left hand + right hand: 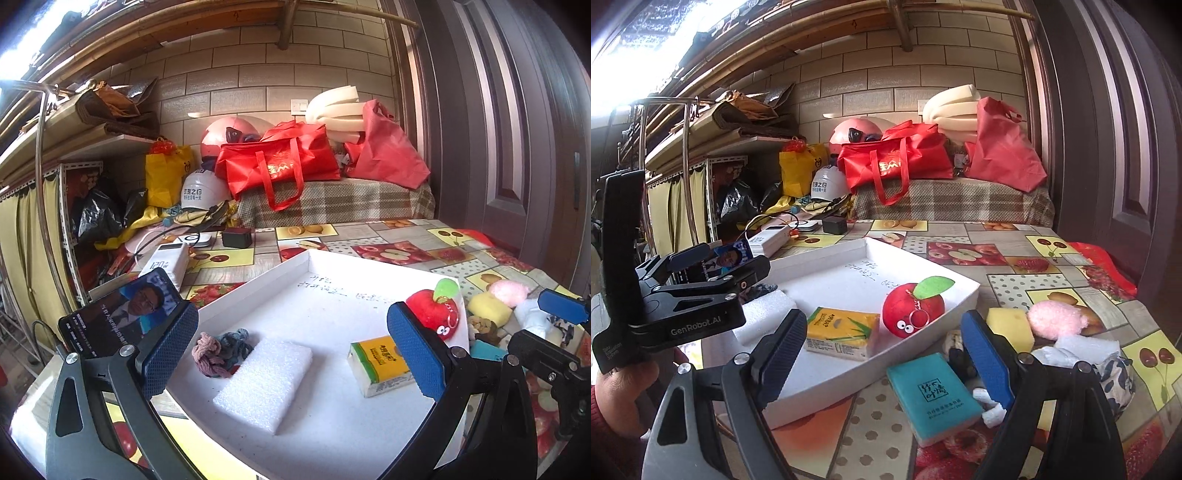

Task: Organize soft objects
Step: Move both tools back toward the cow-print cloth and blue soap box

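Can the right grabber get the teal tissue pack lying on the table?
Probably yes. The right gripper is open and empty, and the flat teal tissue pack lies on the fruit-print tablecloth, right below its fingers, nothing on top.

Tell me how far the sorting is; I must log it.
Done: white foam block, knotted hair ties, yellow tissue pack and red plush apple lie in the white tray. In hand: nothing, both jaws empty. Left: teal tissue pack, yellow sponge, pink pompom.
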### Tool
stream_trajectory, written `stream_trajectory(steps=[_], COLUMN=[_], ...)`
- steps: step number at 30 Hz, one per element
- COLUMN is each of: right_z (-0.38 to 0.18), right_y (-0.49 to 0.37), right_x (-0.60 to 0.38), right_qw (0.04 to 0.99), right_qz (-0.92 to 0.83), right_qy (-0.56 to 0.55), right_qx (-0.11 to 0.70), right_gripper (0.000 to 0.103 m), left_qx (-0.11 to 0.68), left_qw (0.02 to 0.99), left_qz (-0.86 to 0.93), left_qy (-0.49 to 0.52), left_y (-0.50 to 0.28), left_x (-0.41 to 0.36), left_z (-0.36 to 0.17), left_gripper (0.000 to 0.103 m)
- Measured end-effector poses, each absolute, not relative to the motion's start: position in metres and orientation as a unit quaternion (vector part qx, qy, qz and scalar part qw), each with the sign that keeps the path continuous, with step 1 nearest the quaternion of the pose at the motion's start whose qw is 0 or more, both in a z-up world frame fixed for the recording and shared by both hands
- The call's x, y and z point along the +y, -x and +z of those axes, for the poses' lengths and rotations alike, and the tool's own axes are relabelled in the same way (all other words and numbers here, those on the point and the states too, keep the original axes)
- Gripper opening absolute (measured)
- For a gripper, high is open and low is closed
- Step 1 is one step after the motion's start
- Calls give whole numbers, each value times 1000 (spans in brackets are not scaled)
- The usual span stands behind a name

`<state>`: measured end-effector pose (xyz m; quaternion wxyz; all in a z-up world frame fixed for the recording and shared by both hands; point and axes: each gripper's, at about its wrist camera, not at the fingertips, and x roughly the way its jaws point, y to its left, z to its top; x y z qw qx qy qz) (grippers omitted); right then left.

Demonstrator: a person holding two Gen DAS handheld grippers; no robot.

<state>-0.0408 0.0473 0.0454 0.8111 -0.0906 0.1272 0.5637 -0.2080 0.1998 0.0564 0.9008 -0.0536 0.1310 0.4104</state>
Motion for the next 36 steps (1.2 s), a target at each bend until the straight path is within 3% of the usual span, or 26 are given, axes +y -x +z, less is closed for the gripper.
stream_trajectory(steps=[10,14,19,25,36], right_z=[51,44,45,38,30], right_y=[-63,-94,-89,-93,-125], right_x=[-42,-62,-69,-52,-52], right_qw=[889,880,857,844,842], right_qz=[427,419,463,468,454], right_qy=[3,19,67,110,46], right_qx=[167,221,215,238,288], right_gripper=[86,86,86,86,86], left_qx=[187,220,272,297,356], left_qw=[949,950,939,937,925], left_qz=[253,218,198,179,127], left_qy=[-6,-44,-70,-42,33], left_y=[159,138,117,101,50], left_x=[118,94,87,96,109], left_z=[56,52,43,36,25], left_gripper=[103,103,103,103,102])
